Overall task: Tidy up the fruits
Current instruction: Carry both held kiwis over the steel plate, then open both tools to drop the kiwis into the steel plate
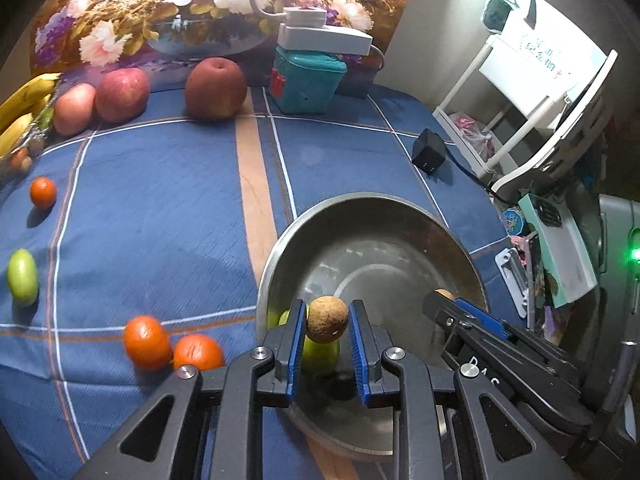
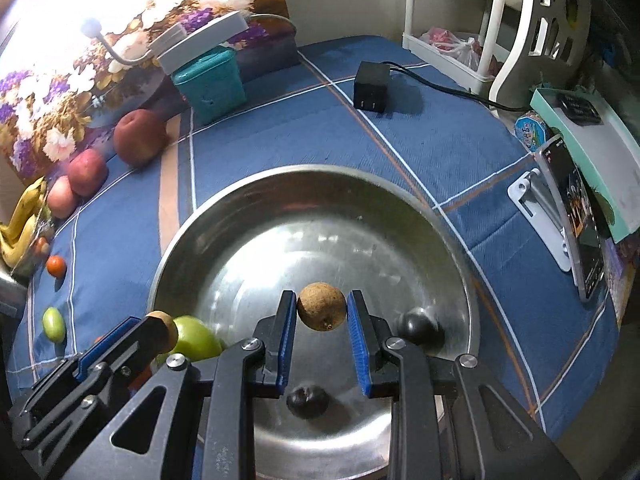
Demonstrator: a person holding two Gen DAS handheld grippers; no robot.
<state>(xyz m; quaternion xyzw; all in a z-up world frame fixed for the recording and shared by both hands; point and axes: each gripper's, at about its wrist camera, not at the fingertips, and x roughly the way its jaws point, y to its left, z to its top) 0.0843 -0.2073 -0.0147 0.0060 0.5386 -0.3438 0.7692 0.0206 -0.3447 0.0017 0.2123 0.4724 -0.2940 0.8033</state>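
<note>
Over the steel bowl (image 2: 360, 200), the left gripper (image 1: 326, 320) and right gripper (image 2: 321, 312) each pinch a brown longan (image 1: 327, 319) (image 2: 321, 311).

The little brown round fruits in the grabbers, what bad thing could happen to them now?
1. Each small brown round fruit is pinched only at its sides, above the shiny metal bowl. Dropped, it may bounce out.
2. The left gripper hangs over a green fruit; a falling fruit could hit it and roll away.
3. The right gripper and the left are close together over the bowl, so they might bump.
</note>
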